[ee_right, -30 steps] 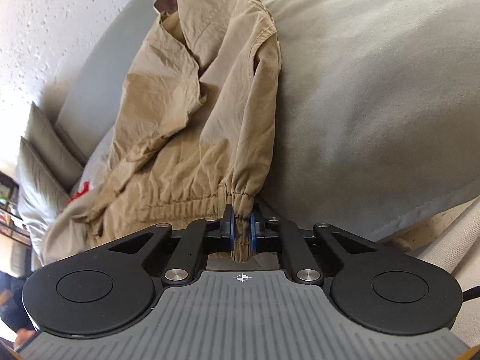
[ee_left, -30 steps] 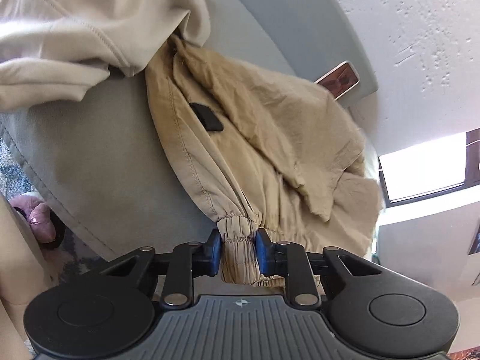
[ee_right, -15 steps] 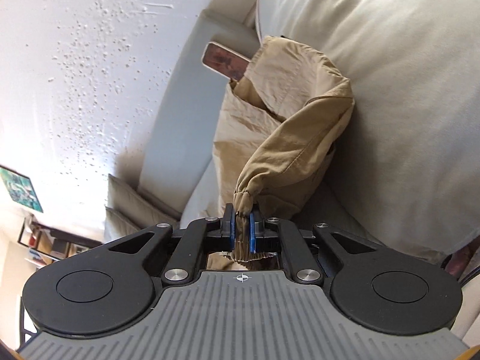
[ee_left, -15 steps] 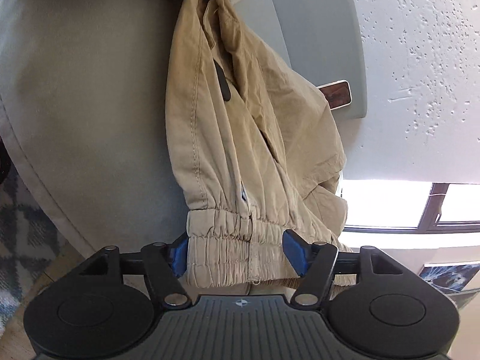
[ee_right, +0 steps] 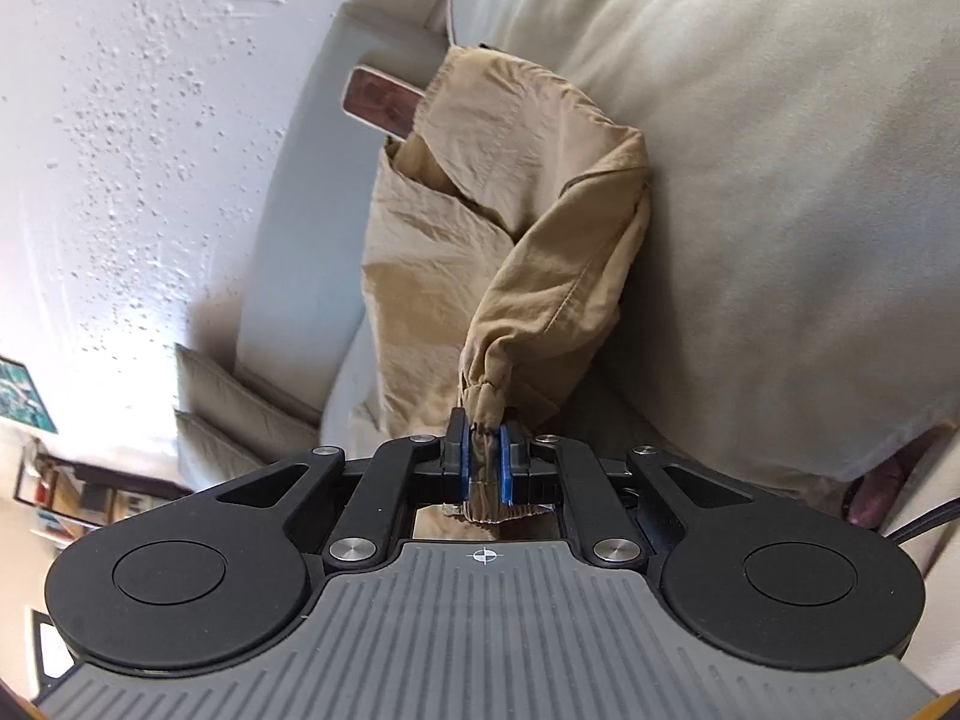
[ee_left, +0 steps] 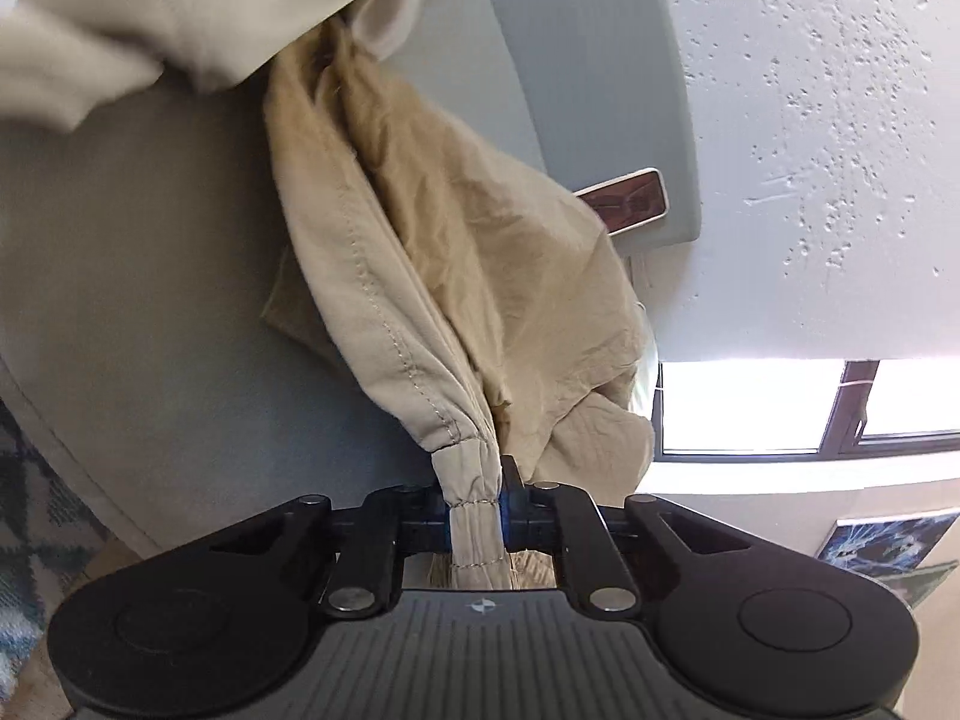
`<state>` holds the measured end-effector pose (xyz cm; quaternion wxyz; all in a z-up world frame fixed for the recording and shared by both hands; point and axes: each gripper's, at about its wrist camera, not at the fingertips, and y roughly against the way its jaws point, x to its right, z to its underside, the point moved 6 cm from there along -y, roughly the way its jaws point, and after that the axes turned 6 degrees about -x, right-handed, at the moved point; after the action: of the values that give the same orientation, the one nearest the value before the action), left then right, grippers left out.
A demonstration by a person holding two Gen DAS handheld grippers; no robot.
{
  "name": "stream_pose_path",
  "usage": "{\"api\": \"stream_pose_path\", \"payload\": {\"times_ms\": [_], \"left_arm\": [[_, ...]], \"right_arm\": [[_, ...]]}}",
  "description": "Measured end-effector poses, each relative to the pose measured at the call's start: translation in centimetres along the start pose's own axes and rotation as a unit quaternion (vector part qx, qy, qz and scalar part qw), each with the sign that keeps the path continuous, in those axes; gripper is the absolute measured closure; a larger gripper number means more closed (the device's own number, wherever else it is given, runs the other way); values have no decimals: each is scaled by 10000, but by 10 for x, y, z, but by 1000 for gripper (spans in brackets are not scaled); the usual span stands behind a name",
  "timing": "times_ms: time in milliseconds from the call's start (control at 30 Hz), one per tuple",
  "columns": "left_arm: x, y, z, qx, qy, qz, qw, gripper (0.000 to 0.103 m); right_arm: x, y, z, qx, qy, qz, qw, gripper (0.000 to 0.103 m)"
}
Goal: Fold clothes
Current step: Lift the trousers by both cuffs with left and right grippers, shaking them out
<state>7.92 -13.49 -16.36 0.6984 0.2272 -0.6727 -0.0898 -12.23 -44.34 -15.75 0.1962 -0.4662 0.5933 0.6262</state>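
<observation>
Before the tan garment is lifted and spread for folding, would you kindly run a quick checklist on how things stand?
1. Left gripper clamped on the tan garment at its elastic band: ok.
2. Right gripper clamped on another gathered edge of the same garment: ok.
3. Garment free of other laundry: not ok; its far end runs under a cream cloth.
4. Fabric between the grips spread flat: not ok, bunched and twisted.
5. Framed item on the sofa clear of the garment: cannot tell; the fabric overlaps it.
</observation>
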Motion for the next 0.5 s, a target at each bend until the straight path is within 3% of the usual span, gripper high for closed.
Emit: {"api": "stream_pose_path", "payload": {"times_ms": [67, 133, 167, 233, 300, 367, 400, 433, 467, 500], "left_arm": [[29, 10, -8, -186, -272, -146, 9994, 95], [76, 24, -14, -204, -557, 95, 9982, 95], [104, 36, -18, -117, -704, 414, 9966, 95], [170, 74, -17, 157, -1160, 1303, 9845, 95], [231, 119, -10, 440, -1674, 2205, 9599, 95], [280, 180, 15, 884, -2342, 3054, 9187, 94], [298, 207, 27, 1164, -2651, 3256, 9001, 94], [311, 226, 37, 1406, -2912, 3298, 8869, 94], [321, 239, 45, 1611, -3077, 3188, 8819, 94], [330, 253, 52, 1813, -3235, 3069, 8765, 94]], "right_arm": [[-8, 1, -2, 26, 48, 56, 10000, 93], [-36, 15, -12, 303, 280, -136, 9991, 94], [-56, 26, -17, 490, 449, -267, 9974, 94], [-111, 60, -25, 916, 937, -651, 9892, 94], [-172, 110, -22, 1476, 1554, -1084, 9707, 94], [-229, 164, -12, 2049, 2157, -1570, 9417, 94], [-251, 191, -3, 2315, 2414, -1880, 9234, 94], [-271, 216, 9, 2585, 2678, -2099, 9041, 94], [-288, 238, 22, 2857, 2946, -2245, 8839, 94], [-301, 252, 30, 2951, 3065, -2304, 8751, 94]]}}
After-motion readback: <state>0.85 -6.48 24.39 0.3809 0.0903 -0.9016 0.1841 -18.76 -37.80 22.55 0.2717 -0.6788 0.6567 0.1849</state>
